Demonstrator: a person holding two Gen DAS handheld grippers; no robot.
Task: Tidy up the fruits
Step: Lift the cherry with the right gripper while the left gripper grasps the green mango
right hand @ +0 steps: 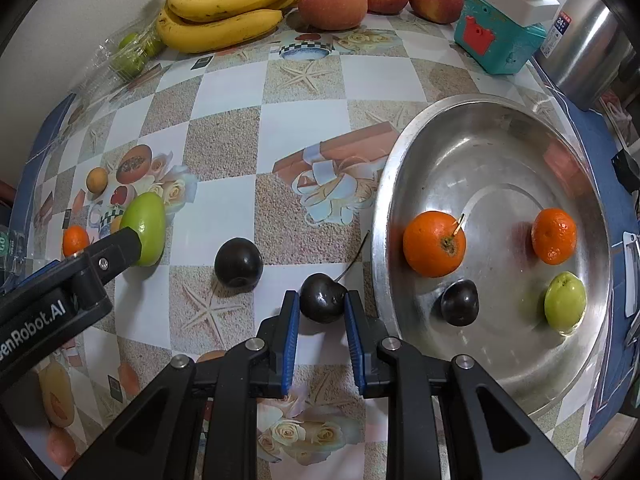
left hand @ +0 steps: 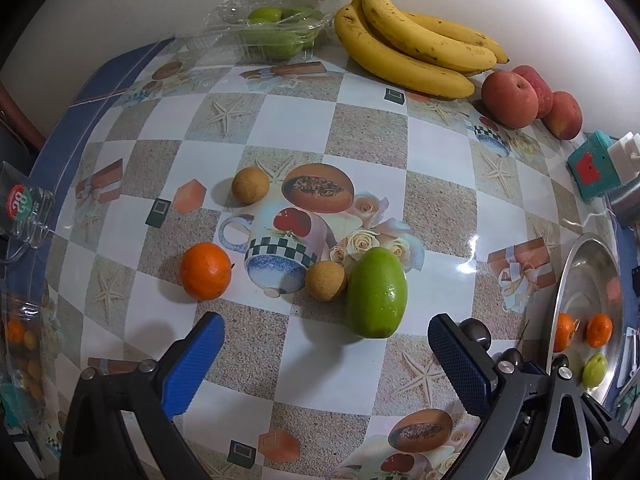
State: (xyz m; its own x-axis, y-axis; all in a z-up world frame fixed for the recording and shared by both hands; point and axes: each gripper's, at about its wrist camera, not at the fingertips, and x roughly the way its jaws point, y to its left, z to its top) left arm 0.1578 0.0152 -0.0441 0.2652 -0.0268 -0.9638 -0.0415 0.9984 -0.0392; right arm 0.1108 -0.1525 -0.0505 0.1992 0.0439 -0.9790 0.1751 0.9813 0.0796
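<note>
My right gripper (right hand: 322, 300) is shut on a dark cherry (right hand: 322, 296) that rests on the tablecloth just left of the steel basin (right hand: 500, 168). The basin holds two oranges (right hand: 434, 243), a dark cherry (right hand: 460, 302) and a small green fruit (right hand: 565, 300). A second loose dark cherry (right hand: 238, 264) lies further left. My left gripper (left hand: 326, 326) hangs open above the table. Just beyond its fingertips lie a green fruit (left hand: 376, 292), a tan round fruit (left hand: 325, 281) and an orange (left hand: 205, 271). Another tan fruit (left hand: 250, 185) sits farther back.
Along the back wall lie bananas (left hand: 408, 48), red apples (left hand: 510, 98) and a clear plastic box of green fruits (left hand: 272, 32). A teal toy block (right hand: 496, 36) and a steel canister (right hand: 588, 40) stand behind the basin. A plastic bag of fruit (left hand: 20, 344) sits at the left edge.
</note>
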